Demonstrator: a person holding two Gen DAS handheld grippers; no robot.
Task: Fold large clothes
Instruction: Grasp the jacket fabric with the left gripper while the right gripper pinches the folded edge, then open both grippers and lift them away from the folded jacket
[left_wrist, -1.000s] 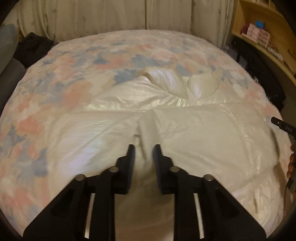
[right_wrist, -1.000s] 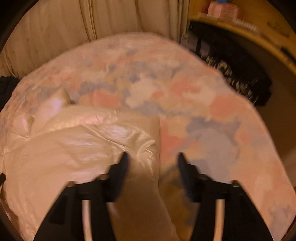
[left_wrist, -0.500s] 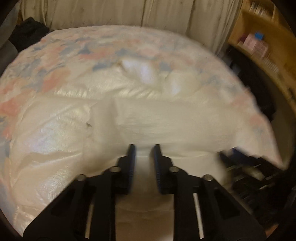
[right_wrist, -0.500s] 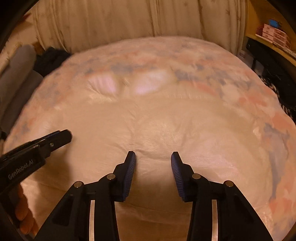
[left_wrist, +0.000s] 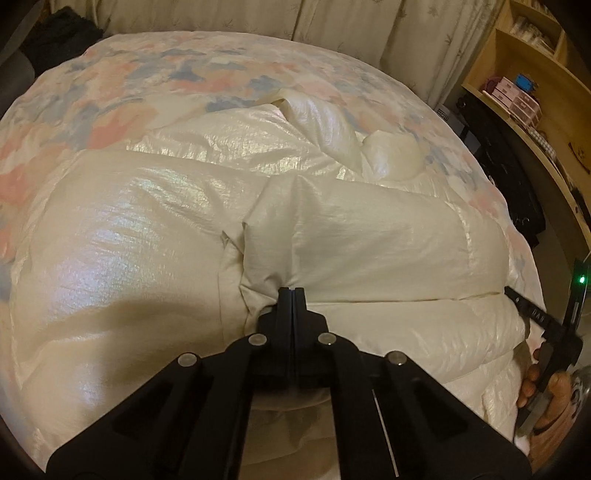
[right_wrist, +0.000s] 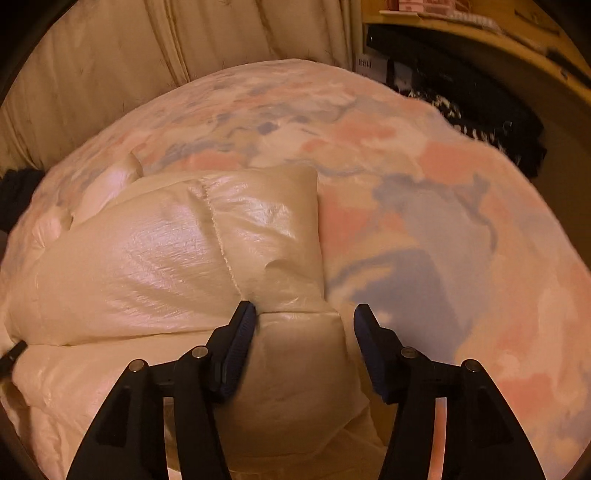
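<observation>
Now your left hand-held gripper (left_wrist: 291, 295) is pinched shut on a fold of the jacket (left_wrist: 155, 229), which lies spread on the bed (left_wrist: 110, 92). Your right hand-held gripper (right_wrist: 303, 317) gapes wide over the jacket's right edge, gripping nothing. You're mid-fold; next, I'd judge, close the right and carry both corners across.
</observation>
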